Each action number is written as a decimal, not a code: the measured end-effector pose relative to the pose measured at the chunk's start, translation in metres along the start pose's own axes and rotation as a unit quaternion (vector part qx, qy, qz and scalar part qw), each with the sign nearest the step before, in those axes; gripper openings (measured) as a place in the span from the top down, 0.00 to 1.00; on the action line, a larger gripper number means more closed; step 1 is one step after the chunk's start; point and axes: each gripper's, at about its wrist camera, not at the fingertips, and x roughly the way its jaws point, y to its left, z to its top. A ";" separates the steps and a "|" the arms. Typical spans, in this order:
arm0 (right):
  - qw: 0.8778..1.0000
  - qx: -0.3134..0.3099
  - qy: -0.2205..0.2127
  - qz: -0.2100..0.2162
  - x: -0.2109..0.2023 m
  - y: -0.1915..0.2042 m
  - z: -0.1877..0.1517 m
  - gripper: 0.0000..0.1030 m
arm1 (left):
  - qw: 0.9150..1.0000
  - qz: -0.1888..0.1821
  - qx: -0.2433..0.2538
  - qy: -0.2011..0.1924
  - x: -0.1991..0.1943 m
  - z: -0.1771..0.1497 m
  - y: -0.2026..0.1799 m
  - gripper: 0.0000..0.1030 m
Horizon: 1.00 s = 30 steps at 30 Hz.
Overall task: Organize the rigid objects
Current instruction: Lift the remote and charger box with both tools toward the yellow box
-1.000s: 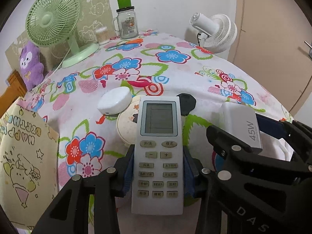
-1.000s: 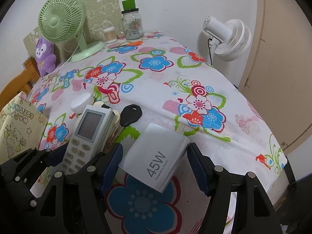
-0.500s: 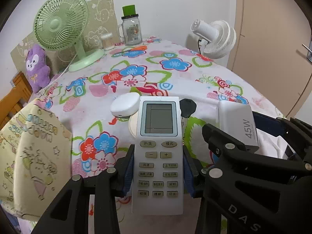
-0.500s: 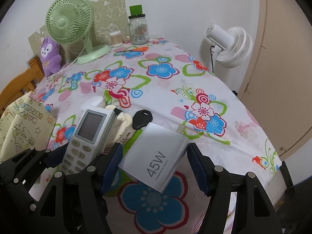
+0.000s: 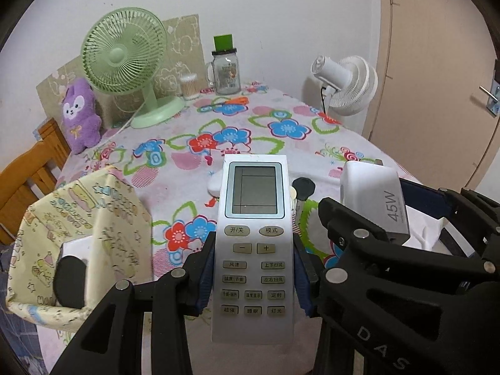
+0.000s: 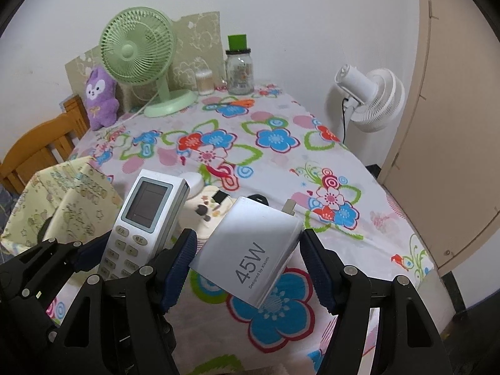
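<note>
A: Where is the remote control (image 5: pixel 252 247) sitting?

B: It is lying lengthwise between the blue pads of the left hand-held gripper (image 5: pixel 252 276), which is clamping its button end, screen pointing toward twelve o'clock.

A: And the 45W charger (image 6: pixel 250 251)?

B: The right hand-held gripper (image 6: pixel 250 265) is pinching it by two corners, prongs toward one o'clock, above the floral counter (image 6: pixel 281 162).

A: Anything nearby?

B: A patterned fabric bin (image 5: pixel 81 234) is standing at nine o'clock of the remote.
</note>
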 end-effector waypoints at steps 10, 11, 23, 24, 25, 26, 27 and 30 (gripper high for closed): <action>1.000 -0.007 -0.020 0.009 -0.033 0.016 0.007 0.31 | 1.000 0.003 -0.001 -0.024 -0.035 0.003 0.009 0.57; 1.000 -0.008 -0.022 0.012 -0.036 0.017 0.008 0.31 | 1.000 0.003 -0.001 -0.026 -0.038 0.003 0.010 0.57; 0.998 -0.028 -0.044 0.024 -0.058 0.040 0.023 0.31 | 0.999 0.013 -0.011 -0.046 -0.063 0.009 0.030 0.57; 0.998 -0.029 -0.045 0.025 -0.058 0.041 0.024 0.31 | 0.999 0.013 -0.013 -0.046 -0.064 0.010 0.033 0.57; 0.998 -0.031 -0.046 0.026 -0.059 0.045 0.025 0.31 | 0.999 0.013 -0.015 -0.046 -0.064 0.010 0.036 0.57; 0.998 -0.032 -0.046 0.027 -0.059 0.047 0.026 0.31 | 0.999 0.013 -0.017 -0.045 -0.065 0.010 0.039 0.57; 0.998 -0.035 -0.047 0.028 -0.059 0.050 0.027 0.31 | 0.999 0.014 -0.019 -0.045 -0.065 0.010 0.041 0.57; 0.998 -0.040 -0.047 0.033 -0.058 0.058 0.029 0.31 | 0.999 0.020 -0.023 -0.045 -0.066 0.009 0.050 0.57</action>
